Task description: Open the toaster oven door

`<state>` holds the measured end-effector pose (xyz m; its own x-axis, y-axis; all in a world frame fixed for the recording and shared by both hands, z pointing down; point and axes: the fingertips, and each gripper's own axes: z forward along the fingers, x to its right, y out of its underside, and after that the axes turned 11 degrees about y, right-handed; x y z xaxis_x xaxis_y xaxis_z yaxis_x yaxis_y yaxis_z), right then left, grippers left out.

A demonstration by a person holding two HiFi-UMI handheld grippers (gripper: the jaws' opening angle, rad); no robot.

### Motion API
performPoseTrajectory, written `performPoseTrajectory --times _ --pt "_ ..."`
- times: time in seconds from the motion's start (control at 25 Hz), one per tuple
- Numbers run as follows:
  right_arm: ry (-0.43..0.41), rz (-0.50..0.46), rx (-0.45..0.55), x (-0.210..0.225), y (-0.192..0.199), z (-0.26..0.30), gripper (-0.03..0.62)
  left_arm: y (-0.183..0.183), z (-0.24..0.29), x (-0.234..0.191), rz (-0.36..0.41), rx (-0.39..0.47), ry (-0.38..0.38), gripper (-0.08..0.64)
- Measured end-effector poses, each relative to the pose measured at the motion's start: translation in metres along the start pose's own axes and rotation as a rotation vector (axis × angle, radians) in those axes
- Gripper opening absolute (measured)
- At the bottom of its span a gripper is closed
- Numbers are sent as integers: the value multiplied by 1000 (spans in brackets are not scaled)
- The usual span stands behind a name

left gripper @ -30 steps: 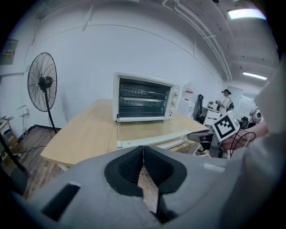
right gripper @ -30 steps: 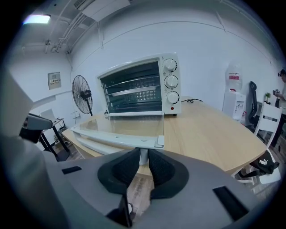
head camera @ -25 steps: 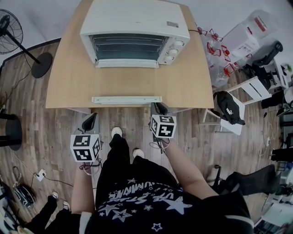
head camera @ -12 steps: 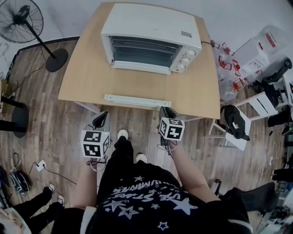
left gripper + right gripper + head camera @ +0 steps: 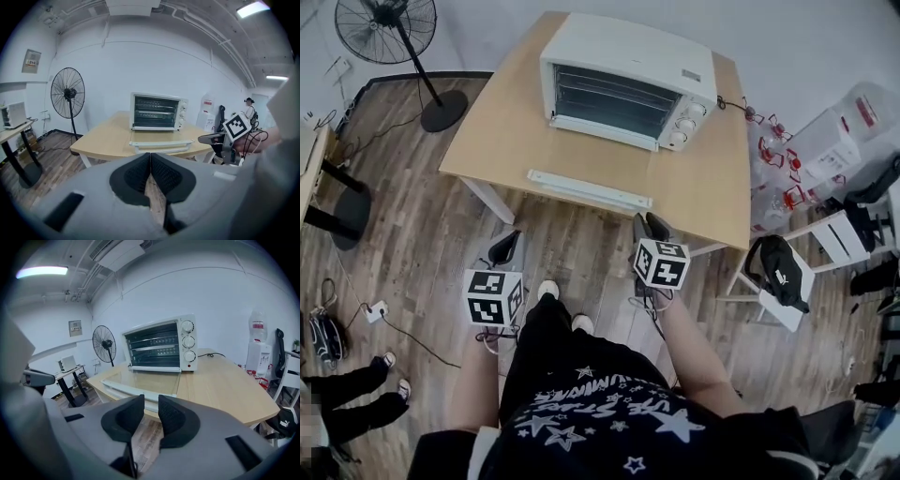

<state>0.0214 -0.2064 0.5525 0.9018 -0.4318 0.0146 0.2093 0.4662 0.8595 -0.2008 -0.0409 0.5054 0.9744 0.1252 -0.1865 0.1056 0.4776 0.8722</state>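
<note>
Open toaster oven door (image 5: pixel 589 190) lies crosswise, just up-frame of right hand-held gripper (image 5: pixel 652 226) (nearer; jaws opening, empty); left hand-held gripper (image 5: pixel 504 247) closed.

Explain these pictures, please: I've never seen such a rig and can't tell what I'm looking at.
No robot: a person stands before a wooden table, holding a left hand-held gripper and a right hand-held gripper. One picture comes from a camera on the person's head, looking down; the other two cameras ride on the grippers, looking along their jaws. On the table sits a white toaster oven, its door folded down open. The left jaws are shut and empty; the right jaws are opening, nothing between them.
</note>
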Motion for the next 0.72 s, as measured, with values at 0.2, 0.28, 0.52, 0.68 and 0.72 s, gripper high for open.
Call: performPoseTrajectory --times 0.2,0.28,0.52,0.68,0.72 --pt "-59 -30 63 -14 -22 -23 89 17 -21 3 -48 17 -34 20" --pt "-81 -42 79 -20 -28 -28 76 22 -26 4 -65 23 -46 20" --pt "-106 -48 112 -31 -36 -43 10 35 -47 12 -85 40 -72 20" --pt "-129 -56 114 -42 -27 -63 3 51 -74 20 -104 44 -89 20" --pt "-135 -64 111 -45 -23 -70 3 56 -82 23 -108 46 -93 20"
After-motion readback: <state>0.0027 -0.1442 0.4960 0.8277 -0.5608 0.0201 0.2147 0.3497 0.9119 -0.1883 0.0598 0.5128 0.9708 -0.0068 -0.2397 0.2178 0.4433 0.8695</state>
